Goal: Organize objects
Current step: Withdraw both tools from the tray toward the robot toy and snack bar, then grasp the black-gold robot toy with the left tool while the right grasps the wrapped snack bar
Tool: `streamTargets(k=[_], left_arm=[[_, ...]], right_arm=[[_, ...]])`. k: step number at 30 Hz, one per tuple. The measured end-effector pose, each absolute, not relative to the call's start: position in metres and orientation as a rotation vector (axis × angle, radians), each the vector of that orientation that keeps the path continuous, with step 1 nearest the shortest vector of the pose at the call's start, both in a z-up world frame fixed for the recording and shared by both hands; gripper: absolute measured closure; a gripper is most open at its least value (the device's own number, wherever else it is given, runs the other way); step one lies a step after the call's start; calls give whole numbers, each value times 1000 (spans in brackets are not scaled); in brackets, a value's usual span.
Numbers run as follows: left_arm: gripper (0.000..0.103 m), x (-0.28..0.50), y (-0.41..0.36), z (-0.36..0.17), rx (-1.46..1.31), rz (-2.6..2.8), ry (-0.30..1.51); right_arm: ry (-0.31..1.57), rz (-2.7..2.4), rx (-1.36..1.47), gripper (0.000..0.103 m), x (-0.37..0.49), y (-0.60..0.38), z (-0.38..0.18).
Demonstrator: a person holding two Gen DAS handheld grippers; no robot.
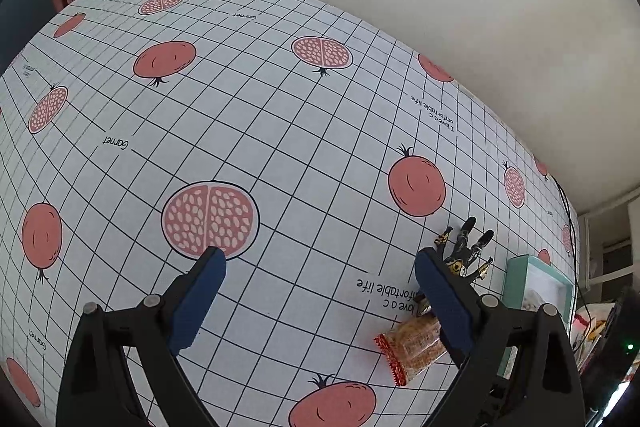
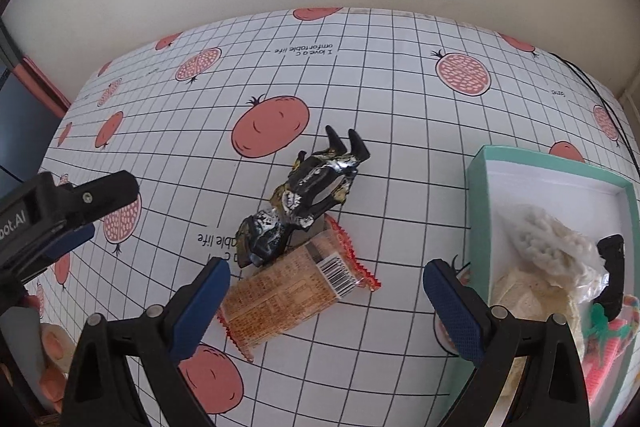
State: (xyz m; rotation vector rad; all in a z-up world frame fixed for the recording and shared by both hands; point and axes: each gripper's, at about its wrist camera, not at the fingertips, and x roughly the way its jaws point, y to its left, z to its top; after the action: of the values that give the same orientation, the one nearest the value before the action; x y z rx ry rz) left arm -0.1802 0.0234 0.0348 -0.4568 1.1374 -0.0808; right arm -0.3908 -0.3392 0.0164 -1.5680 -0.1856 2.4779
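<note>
Both the left tongs (image 1: 320, 291) and the right tongs (image 2: 326, 303) are held wide open and empty above the table (image 2: 400, 115). An orange snack packet (image 2: 288, 295) is lain on by a black toy figure (image 2: 304, 195). The teal box (image 2: 552, 167), part-filled, is set near the table's right edge; open cloth is seen leftward.

The white grid-patterned cloth with pomegranate prints (image 1: 280, 131) covering the desk is showing "Garnet" and "I love a comfortable life" printed repeatedly. The black left tool (image 2: 60, 211) is bearing partly cut-off lettering ending "oot.AI". The orange snack wrapper (image 2: 296, 291) is carrying a barcode; its print is unreadable.
</note>
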Motion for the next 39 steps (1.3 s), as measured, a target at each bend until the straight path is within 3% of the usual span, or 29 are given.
streamTargets(k=[13,33,39], left_arm=[[7,-177,4,31,-460,-112,1148],[8,-172,-56,25,-424,-252,1141],[8,-172,-65,17,-437,-281,1152]], right_arm=[[-247,2410,-1621,4,-393,-345,-8],[-265,2413,-1609,6,-380,-315,6],[-241,2429,-1610,15,-376,-312,9]])
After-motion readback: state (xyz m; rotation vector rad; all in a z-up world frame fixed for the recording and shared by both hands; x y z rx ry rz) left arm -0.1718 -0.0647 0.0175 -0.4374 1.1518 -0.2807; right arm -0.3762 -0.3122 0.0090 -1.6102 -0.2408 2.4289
